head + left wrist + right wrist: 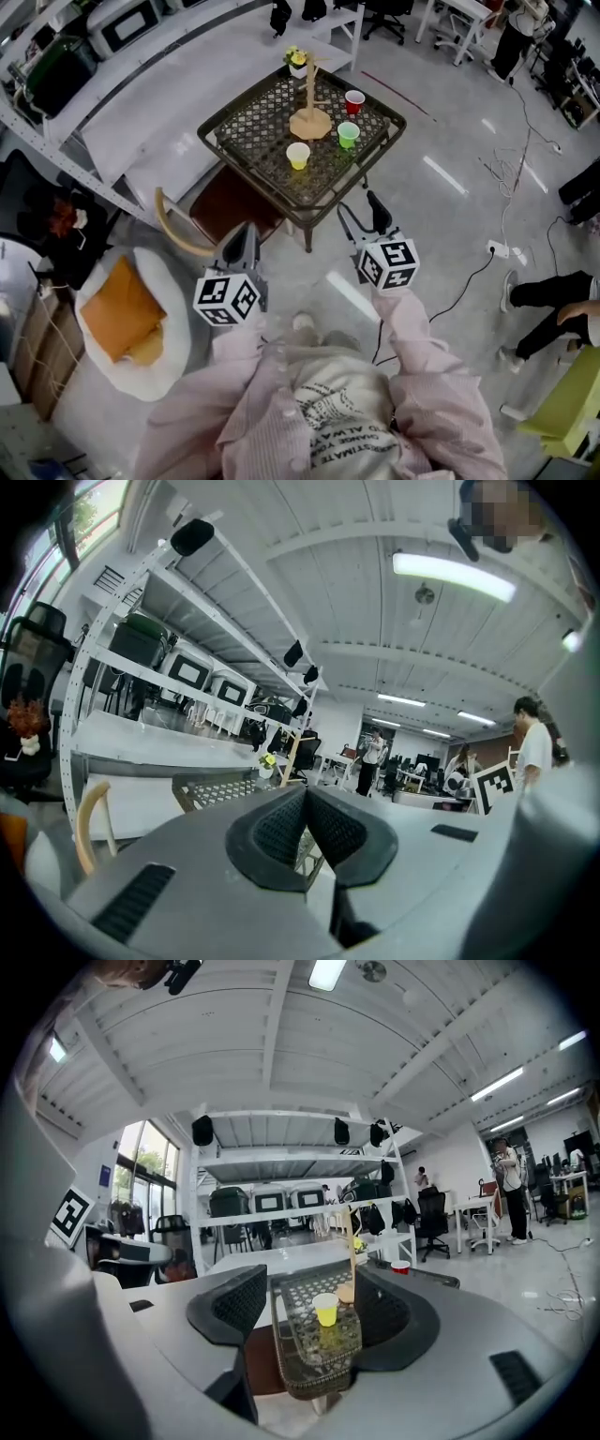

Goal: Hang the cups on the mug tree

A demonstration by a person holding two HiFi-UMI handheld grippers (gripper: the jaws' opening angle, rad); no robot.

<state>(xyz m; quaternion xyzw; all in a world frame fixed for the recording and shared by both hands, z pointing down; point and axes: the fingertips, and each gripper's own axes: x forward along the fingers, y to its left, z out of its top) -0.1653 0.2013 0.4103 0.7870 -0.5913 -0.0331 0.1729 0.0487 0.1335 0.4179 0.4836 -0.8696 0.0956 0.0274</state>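
Pale pink shirt [309, 412] is seen at the bottom of the head view, both sleeves reaching forward.

- left gripper [248, 232] [305, 799]: jaws are pressed together, ribbed pads meeting at the tips, nothing pinched. It is held level over the floor, short of the table's near-left corner. Its marker cube [228, 297] sits near the shirt.
- right gripper [362, 214] [312, 1283]: jaws are spread wide, nothing touched. The table and yellow cup are framed in the gap, well ahead of the pads. It is held just short of the table's near corner.

Task items, all on the lattice-top table [253, 127] [314, 1358] [216, 787]:
- mug tree [309, 103] [351, 1241]: wooden, upright near the table's middle on a round base.
- yellow cup [298, 156] [325, 1309]: upright, on the near side of the base, apart from it.
- green cup [348, 134]: upright, just beside the base on the right.
- red cup [354, 100] [400, 1267]: upright, beyond the green one, near the right edge.

Small flower pot [297, 64] [269, 761] is placed at the far edge behind the tree. Chair [230, 211] with a curved wooden back is tucked at the table's left side. White cushion [173, 352] carrying an orange pad [117, 309] lies at left.
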